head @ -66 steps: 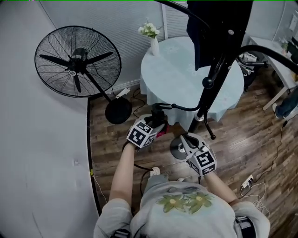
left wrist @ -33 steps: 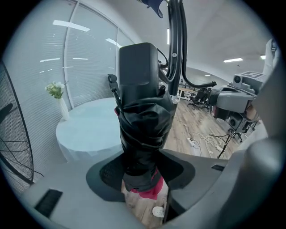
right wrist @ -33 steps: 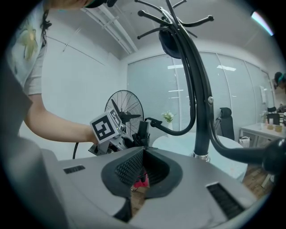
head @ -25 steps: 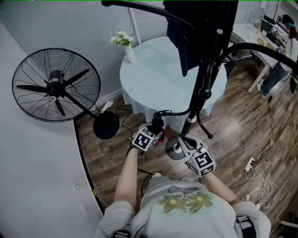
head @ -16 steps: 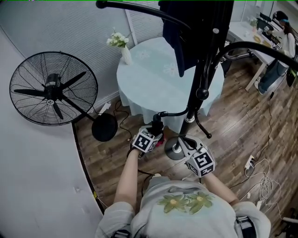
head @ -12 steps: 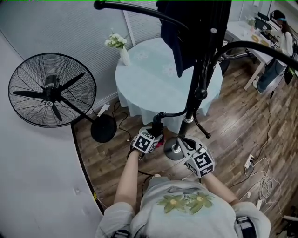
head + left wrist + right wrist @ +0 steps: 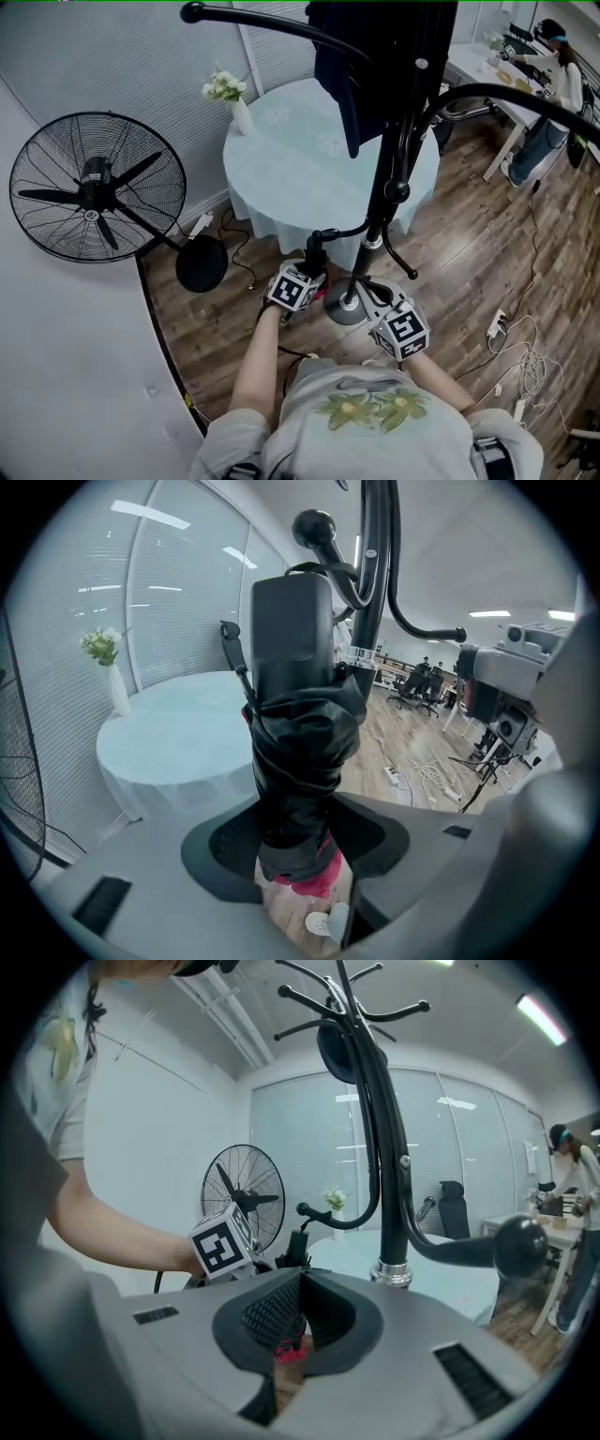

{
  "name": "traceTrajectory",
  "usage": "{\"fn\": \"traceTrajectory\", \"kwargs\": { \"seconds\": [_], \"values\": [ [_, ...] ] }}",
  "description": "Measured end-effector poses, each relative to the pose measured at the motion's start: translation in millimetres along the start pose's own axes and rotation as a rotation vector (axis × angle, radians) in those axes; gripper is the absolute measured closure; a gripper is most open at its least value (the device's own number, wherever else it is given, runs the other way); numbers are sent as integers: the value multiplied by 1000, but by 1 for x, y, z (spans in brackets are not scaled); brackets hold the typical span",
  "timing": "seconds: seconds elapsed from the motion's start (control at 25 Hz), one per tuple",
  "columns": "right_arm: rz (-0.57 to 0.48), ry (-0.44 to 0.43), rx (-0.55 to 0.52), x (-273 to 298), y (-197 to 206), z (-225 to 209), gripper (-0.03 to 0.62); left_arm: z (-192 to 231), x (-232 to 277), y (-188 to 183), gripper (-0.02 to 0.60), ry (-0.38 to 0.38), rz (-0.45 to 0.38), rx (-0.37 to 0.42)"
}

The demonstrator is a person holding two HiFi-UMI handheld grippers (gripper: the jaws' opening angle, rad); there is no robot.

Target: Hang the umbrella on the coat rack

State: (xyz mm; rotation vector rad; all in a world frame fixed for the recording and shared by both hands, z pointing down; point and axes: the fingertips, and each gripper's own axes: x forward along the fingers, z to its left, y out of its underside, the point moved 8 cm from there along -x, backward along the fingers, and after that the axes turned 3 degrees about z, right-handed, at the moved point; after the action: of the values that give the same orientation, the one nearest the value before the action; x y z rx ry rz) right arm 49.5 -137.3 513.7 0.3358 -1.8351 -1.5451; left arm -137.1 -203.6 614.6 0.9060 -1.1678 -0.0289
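At the foot of a black coat rack [image 7: 372, 242] on a wood floor [image 7: 469, 253], a person in a grey shirt with a flower print holds a two-jaw gripper in each hand. The left gripper [image 7: 298, 829] has its jaws spread fairly wide and pressed on a folded black umbrella [image 7: 298, 752], which stands upright between the pads, its pink end down and its dark block handle up. The handle sits just below the knobbed end of the rack's lowest hook [image 7: 328, 232]; whether its strap is over the knob cannot be made out. The right gripper [image 7: 300, 1283], near the rack's base and to the right of the umbrella, has its ribbed pads brought together at the tips with nothing between them. Each gripper carries a cube of black-and-white square markers, the only printed pattern in sight. A dark garment [image 7: 375, 56] hangs high on the rack. Beyond it stands a round table [image 7: 291, 164] under a pale blue cloth, with a white vase of flowers [image 7: 234, 103] at its far left edge. A black pedestal fan [image 7: 89, 187] stands to the left. Cables [image 7: 520, 366] trail across the floor at the right.
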Motion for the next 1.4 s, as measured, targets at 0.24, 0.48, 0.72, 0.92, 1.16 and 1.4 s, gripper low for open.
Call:
{"fn": "traceTrajectory", "kwargs": {
  "seconds": [0.24,0.48,0.72,0.92,1.16,1.4],
  "values": [
    [1,7,2,-2,2,-1,591,-3,6,-2,368,6,-5,-17],
    [6,20,1,-5,4,-2,591,-8,15,-1,368,18,6,-22],
    [10,31,-1,-10,6,-3,591,-17,26,-1,368,29,12,-18],
    [16,38,4,-12,11,-1,591,-25,35,-3,368,39,5,4],
    [27,40,-3,-17,12,0,591,-34,48,-2,368,42,23,24],
    [36,62,7,-21,16,-1,591,-37,62,5,367,47,21,13]
  ]
}}
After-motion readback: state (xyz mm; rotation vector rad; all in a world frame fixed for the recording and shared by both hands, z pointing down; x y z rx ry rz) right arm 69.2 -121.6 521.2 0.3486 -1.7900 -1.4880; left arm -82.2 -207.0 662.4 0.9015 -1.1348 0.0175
